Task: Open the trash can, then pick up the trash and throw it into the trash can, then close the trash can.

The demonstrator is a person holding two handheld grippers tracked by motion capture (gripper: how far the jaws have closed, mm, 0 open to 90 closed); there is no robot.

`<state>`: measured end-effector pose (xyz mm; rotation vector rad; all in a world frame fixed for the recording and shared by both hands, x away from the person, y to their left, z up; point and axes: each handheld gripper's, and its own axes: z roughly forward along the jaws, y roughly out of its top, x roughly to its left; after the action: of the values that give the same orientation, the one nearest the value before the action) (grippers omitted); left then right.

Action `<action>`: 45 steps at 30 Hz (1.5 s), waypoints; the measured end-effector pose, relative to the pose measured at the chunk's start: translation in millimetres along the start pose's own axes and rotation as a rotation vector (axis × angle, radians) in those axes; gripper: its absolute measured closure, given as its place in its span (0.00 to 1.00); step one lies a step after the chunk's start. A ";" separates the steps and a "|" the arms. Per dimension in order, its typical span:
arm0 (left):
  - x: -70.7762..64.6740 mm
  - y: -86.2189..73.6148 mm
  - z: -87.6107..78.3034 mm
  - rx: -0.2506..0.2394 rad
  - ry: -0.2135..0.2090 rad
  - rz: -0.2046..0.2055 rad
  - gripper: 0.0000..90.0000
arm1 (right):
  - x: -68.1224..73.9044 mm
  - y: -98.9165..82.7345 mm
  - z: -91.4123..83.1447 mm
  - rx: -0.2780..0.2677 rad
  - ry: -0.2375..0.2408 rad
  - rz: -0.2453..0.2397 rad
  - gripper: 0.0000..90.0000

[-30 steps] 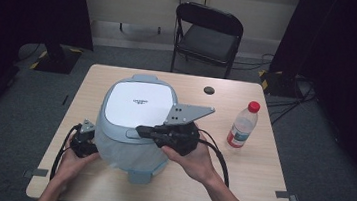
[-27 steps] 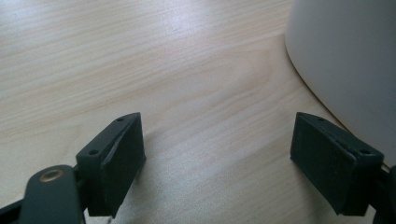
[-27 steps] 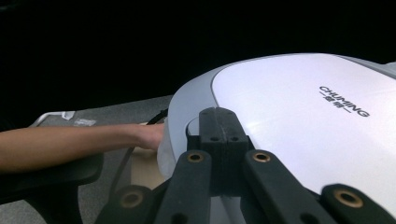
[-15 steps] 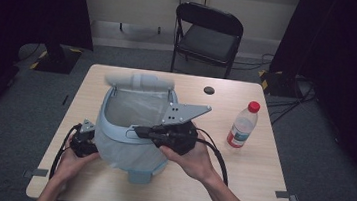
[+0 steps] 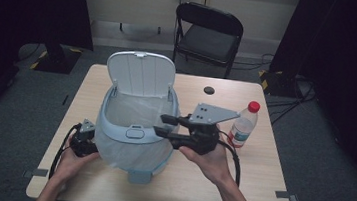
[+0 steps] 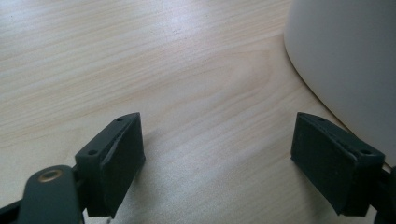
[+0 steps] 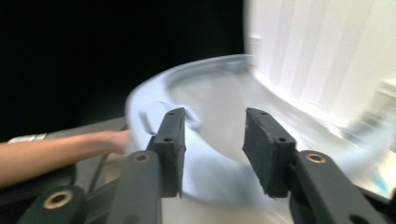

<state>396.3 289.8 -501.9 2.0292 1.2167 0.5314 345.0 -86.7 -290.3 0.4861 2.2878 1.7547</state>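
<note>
Pale-blue bin [image 5: 132, 136] stood with lid [image 5: 140, 74] up; left gripper [image 5: 83, 141], jaws apart, steadied its left side while right gripper [image 5: 164, 125], jaws just opening and empty, hovered at the rim.

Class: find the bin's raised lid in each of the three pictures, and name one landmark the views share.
High view: the lid stands upright behind the bin's opening, left of centre.
Left gripper view: the lid is not in it.
Right gripper view: the lid is the white ribbed panel, upper right.
Shared landmark: the bin.
</note>
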 end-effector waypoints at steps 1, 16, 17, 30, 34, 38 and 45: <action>0.0 0.0 0.0 0.000 0.000 0.000 0.19 | -4.4 -3.8 -7.1 -0.010 -0.031 0.017 0.62; 0.1 0.0 -0.1 0.002 0.000 0.002 0.19 | -54.0 -82.8 -49.3 0.075 -0.342 0.196 0.42; -0.1 0.0 0.0 0.000 0.000 0.000 0.19 | -57.1 -88.6 -51.3 0.085 -0.353 0.207 0.41; 0.0 0.0 -0.1 0.002 0.001 0.002 0.19 | -77.9 -150.7 -76.6 0.214 -0.495 0.327 0.26; 0.0 0.1 -0.1 0.002 0.001 0.003 0.19 | -83.5 -165.1 -81.7 0.245 -0.525 0.352 0.25; 0.1 0.3 0.0 0.002 0.007 0.006 0.19 | -91.6 -177.3 -89.3 0.274 -0.567 0.388 0.23; 0.0 0.3 0.0 0.002 0.008 0.005 0.18 | -110.8 -192.6 -92.3 0.330 -0.650 0.432 0.17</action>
<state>396.5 289.7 -501.7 2.0345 1.2175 0.5408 388.7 -256.9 -454.7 1.4569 2.0645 1.0943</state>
